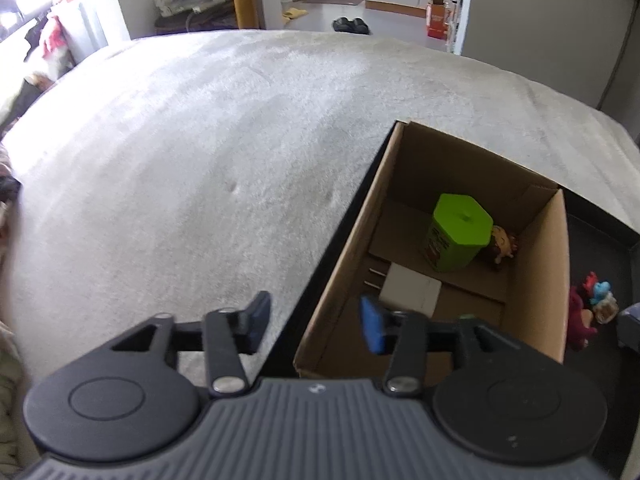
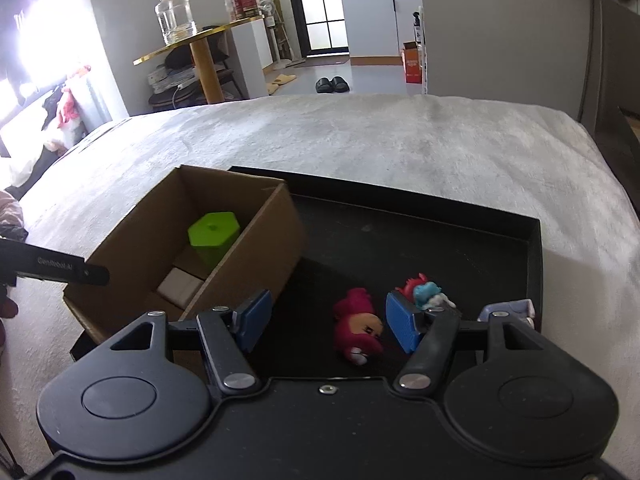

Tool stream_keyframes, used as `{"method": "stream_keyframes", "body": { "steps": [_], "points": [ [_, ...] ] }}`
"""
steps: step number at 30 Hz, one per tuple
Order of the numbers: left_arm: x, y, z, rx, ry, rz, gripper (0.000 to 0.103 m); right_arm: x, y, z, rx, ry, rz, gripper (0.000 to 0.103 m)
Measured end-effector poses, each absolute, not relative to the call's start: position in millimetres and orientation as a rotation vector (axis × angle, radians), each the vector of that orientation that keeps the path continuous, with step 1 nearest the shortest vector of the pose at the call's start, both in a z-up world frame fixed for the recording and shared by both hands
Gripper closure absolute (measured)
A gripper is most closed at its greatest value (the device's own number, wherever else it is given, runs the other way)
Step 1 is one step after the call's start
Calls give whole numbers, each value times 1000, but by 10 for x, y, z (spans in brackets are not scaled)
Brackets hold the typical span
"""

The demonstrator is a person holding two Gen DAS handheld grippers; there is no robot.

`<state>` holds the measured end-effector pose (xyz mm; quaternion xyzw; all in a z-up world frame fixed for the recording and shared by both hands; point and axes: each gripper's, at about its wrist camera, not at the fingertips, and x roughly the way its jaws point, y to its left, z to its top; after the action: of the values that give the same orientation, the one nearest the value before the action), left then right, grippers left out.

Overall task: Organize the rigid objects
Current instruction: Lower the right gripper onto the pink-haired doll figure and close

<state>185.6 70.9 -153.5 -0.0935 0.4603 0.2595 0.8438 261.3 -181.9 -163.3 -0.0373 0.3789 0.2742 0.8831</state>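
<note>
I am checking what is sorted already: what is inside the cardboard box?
The cardboard box holds a green hexagonal container, a small brown figurine beside it, and a white block. Its near wall hides the closest floor.

A pale grey fuzzy blanket (image 2: 400, 148) covers the bed. Beyond its far edge, a clear glass jar (image 2: 175, 14) stands on a gold-edged round side table (image 2: 192, 42) at the far left. Black slippers (image 2: 332, 85) lie on the floor, an orange carton (image 2: 412, 62) to their right.
</note>
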Motion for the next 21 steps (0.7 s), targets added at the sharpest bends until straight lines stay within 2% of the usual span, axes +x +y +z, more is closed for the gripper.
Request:
{"method": "stream_keyframes", "body": {
  "steps": [6, 21],
  "points": [
    [1973, 533, -1467, -127, 966, 567, 32, 2683, -1929, -1791, -71, 799, 577, 40],
    [2181, 371, -1434, -57, 970, 603, 26, 2835, -1903, -2274, -55, 815, 603, 40]
  ]
}}
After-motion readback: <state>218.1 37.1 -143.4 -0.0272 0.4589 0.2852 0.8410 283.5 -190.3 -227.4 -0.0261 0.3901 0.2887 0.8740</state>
